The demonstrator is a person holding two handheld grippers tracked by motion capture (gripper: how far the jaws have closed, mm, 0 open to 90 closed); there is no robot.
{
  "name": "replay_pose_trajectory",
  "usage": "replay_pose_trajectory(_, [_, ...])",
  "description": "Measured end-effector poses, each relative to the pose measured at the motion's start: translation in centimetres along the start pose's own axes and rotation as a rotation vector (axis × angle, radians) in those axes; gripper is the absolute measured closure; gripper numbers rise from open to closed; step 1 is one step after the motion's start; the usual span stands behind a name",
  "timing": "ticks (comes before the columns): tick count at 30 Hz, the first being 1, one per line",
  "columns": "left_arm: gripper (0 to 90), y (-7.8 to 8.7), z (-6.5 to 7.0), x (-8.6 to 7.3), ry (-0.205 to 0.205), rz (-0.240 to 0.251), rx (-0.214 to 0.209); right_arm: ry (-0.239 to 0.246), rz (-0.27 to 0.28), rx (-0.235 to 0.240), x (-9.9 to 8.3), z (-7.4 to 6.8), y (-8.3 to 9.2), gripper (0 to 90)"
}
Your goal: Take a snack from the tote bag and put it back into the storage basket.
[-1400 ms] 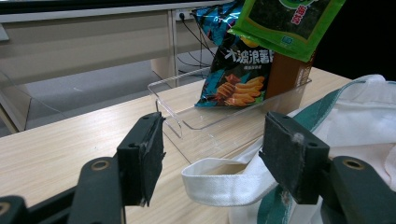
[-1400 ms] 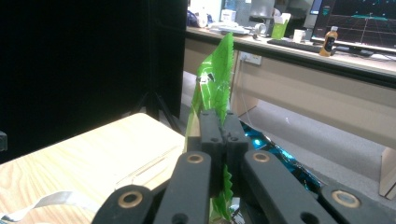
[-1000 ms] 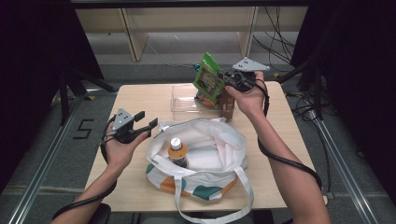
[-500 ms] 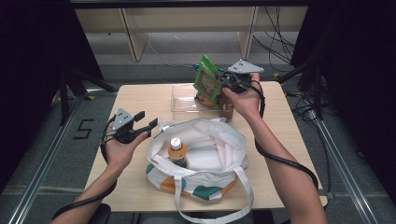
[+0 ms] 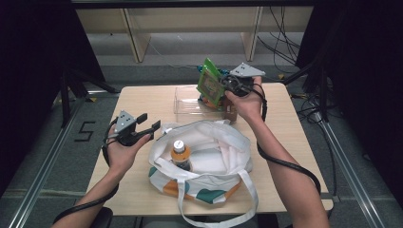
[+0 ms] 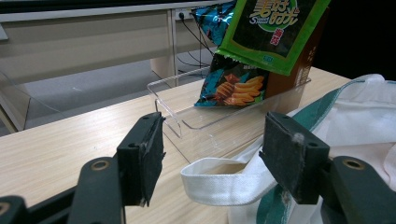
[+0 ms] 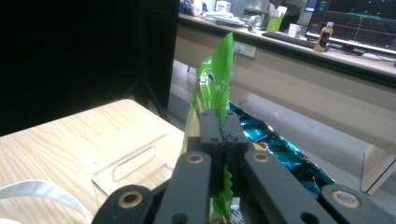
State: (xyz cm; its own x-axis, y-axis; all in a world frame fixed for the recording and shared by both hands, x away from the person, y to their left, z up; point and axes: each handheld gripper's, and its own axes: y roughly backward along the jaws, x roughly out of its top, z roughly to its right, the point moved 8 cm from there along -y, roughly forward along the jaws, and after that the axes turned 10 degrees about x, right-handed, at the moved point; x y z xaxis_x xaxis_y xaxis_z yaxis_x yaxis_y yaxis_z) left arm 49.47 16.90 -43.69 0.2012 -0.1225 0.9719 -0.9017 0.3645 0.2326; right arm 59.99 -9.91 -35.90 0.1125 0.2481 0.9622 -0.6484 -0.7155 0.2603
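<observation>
In the high view the right gripper sits in the upper middle of the frame, above the far edge of the bench, with its jaws clamped on a green snack packet. The packet hangs tilted over the right end of a clear plastic tray that stands just behind the bag. In the right gripper view the two black jaws meet at the centre of the frame, pinching the packet's crimped green edge, and a blue foil packet lies behind them toward the lower right.

The left gripper is at the left of the high view, level with the bag's left rim, and its jaws stand wide apart with nothing between them. In the left gripper view those jaws frame a white strap of the tote bag at the bottom centre. Beyond it the tray holds an orange-printed snack bag, and what looks like a brown carton stands behind the hanging green packet at the upper right.

The white tote bag lies open at the centre of the bench, with an orange-capped bottle standing inside at its left.
</observation>
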Motion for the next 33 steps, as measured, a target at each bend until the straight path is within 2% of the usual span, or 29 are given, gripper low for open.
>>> replay_pose_trajectory(2, [38.0,0.0,0.0,0.0,0.002,0.000,0.000,0.016,-0.003,0.007,-0.1,0.1,-0.1,90.0])
replay_pose_trajectory(3, [38.0,0.0,0.0,0.0,0.002,0.000,0.001,0.022,0.000,-0.005,-0.2,0.1,-0.2,90.0])
replay_pose_trajectory(4, [38.0,0.0,0.0,0.0,0.002,0.000,0.000,0.011,-0.004,-0.002,-0.3,0.1,-0.3,90.0])
replay_pose_trajectory(10, [38.0,0.0,0.1,0.0,0.000,-0.002,-0.002,0.016,-0.012,-0.006,-0.6,0.1,-0.6,90.0])
replay_pose_trajectory(16, [38.0,0.0,0.1,-0.1,-0.001,-0.002,-0.003,0.037,-0.013,-0.017,-0.7,0.2,-0.9,90.0])
replay_pose_trajectory(17, [38.0,0.0,0.1,-0.1,-0.001,-0.002,-0.003,0.035,-0.022,-0.010,-0.8,0.1,-0.9,90.0])
replay_pose_trajectory(18, [38.0,0.0,0.1,0.0,-0.001,-0.002,-0.003,0.011,-0.024,-0.018,-0.9,0.0,-1.0,90.0])
replay_pose_trajectory(20, [38.0,0.0,0.1,0.0,-0.002,-0.001,-0.005,0.037,-0.017,-0.024,-1.0,0.0,-1.2,90.0])
replay_pose_trajectory(24, [38.0,0.0,0.1,0.0,-0.003,-0.001,-0.004,0.037,-0.026,-0.016,-1.1,-0.1,-1.4,90.0])
replay_pose_trajectory(27, [38.0,0.0,0.1,0.0,-0.003,-0.001,-0.002,0.061,-0.031,-0.012,-1.1,0.0,-1.5,90.0])
replay_pose_trajectory(29, [38.0,0.0,0.1,0.0,-0.002,-0.001,-0.002,0.042,-0.028,-0.012,-1.2,-0.2,-1.6,90.0])
replay_pose_trajectory(31, [38.0,0.0,0.1,0.0,-0.002,-0.001,-0.003,0.045,-0.028,-0.016,-1.3,-0.1,-1.6,90.0])
replay_pose_trajectory(32, [38.0,0.1,0.2,-0.2,0.020,-0.017,0.006,0.068,-0.023,-0.033,-1.2,0.1,-1.6,90.0])
replay_pose_trajectory(33, [38.0,0.1,0.2,-0.2,0.024,-0.018,0.007,0.053,-0.027,-0.025,-1.4,-0.1,-1.7,90.0])
